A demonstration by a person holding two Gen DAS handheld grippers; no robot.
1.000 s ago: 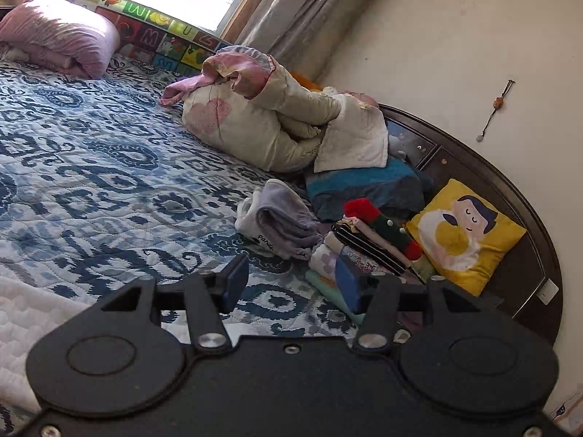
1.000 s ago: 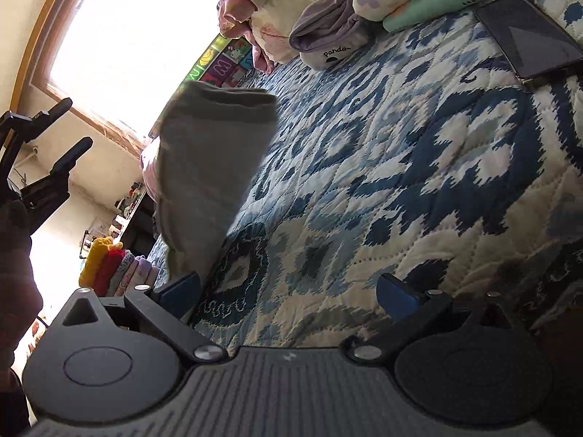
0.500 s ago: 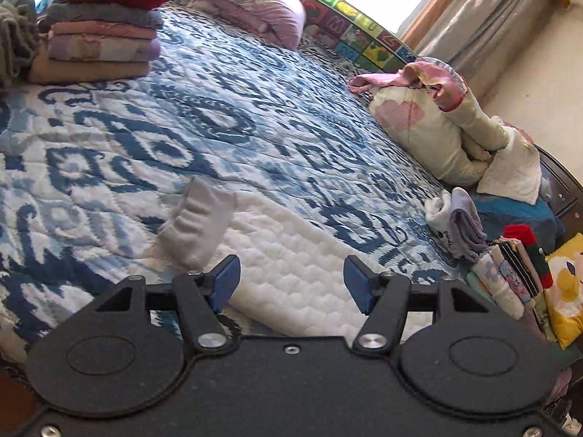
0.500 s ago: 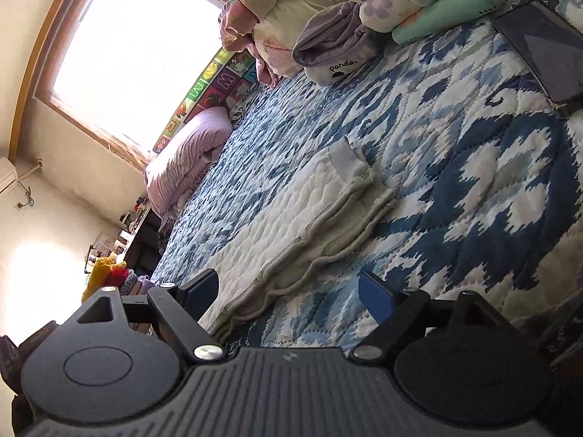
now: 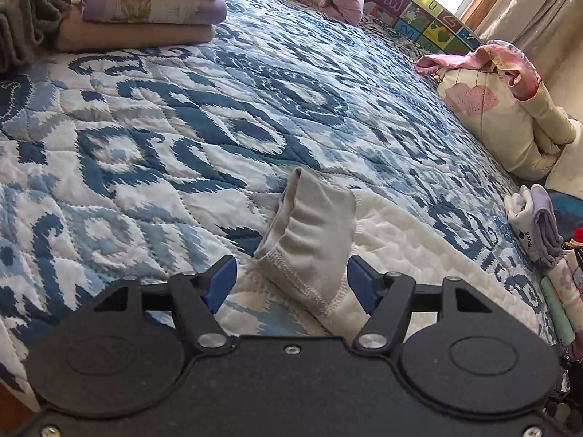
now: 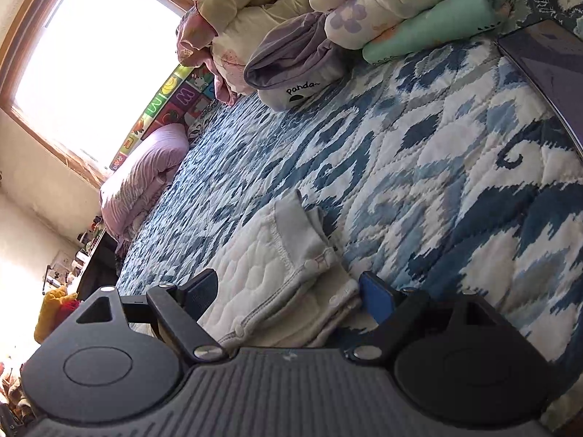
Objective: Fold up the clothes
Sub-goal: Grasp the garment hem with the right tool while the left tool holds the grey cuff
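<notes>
Both claws have moved closer to the white quilted garment [image 5: 393, 233] since the earlier frames. It lies flat on the blue patterned bed [image 5: 182, 138], its grey cuff [image 5: 313, 229] folded over. Left claw [image 5: 291, 286]: spread wide, cuff between its fingers. Right claw [image 6: 291, 293]: spread wide, straddling the garment edge [image 6: 291, 284]. Folded stacks [image 5: 145, 11] rest on the bed beyond.

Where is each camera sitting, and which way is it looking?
Left wrist: on the left gripper, low over the blue patterned quilt, facing the grey ribbed cuff of the white quilted garment; open fingers show.
Right wrist: on the right gripper, tilted sideways, facing the same garment and the bright window; open fingers show.
Both see: garment, quilt, lilac panda cloth.
</notes>
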